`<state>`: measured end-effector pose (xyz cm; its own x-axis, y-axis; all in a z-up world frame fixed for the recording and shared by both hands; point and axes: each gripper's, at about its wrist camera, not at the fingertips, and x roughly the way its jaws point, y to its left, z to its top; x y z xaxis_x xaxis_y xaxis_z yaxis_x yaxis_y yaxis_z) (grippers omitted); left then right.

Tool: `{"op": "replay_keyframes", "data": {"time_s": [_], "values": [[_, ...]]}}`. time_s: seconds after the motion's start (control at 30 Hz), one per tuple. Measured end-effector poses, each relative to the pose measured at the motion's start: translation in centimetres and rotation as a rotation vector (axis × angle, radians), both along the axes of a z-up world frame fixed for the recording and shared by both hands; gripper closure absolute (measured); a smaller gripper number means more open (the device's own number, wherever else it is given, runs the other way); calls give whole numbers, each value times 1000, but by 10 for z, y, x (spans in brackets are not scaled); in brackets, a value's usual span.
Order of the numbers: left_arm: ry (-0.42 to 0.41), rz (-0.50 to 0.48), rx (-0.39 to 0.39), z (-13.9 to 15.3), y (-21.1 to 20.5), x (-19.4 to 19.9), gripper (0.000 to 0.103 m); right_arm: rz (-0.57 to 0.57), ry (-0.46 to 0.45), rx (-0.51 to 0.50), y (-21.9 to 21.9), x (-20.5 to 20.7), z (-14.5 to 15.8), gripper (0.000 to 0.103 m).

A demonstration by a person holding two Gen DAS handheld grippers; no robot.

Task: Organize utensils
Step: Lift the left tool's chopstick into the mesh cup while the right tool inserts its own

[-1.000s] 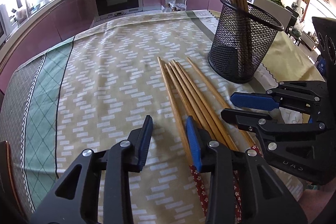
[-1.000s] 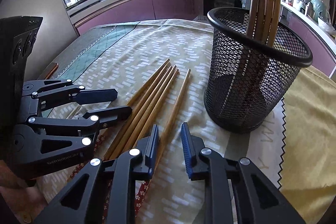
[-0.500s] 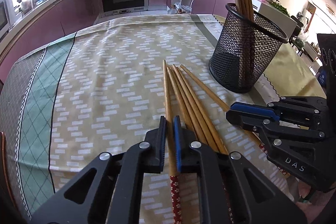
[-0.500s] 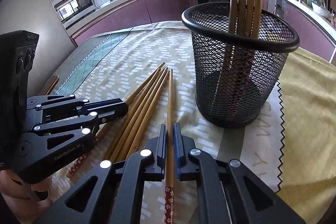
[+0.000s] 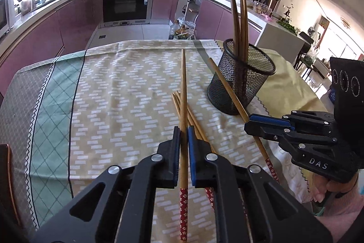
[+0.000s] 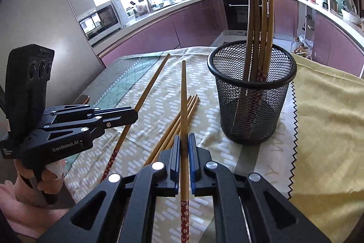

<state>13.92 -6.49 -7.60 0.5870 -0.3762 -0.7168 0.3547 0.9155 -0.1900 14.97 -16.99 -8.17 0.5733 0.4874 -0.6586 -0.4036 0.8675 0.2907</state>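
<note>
Each gripper, left [image 5: 183, 129] and right [image 6: 184, 137], clenches one chopstick [image 5: 183, 92] near its patterned end, raised over the pile [image 6: 182, 122] beside the basket [image 6: 252, 92]; long free tips could pivot, slip, or strike its rim.

My matt black plastic left claw [image 5: 183, 129], with shiny metal rivets, pinches a smooth bamboo chopstick with a red flowered end [image 5: 183, 92]. The black wire-mesh cup [image 6: 251, 92] looks rough beside the soft woven beige-patterned tablecloth [image 5: 127, 88].
</note>
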Motion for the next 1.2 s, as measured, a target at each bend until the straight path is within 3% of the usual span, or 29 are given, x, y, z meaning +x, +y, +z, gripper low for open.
{"op": "replay_keyframes", "data": {"time_s": [0.47, 0.77, 1.2], "values": [[-147, -94, -156, 81, 8, -28, 96, -47, -149, 112, -42, -15, 52, 97], [-233, -102, -218, 123, -7, -12, 96, -57, -245, 122, -55, -7, 86, 97], [-325, -118, -214, 165, -49, 23, 96, -106, -390, 103, -76, 11, 137, 97]]}}
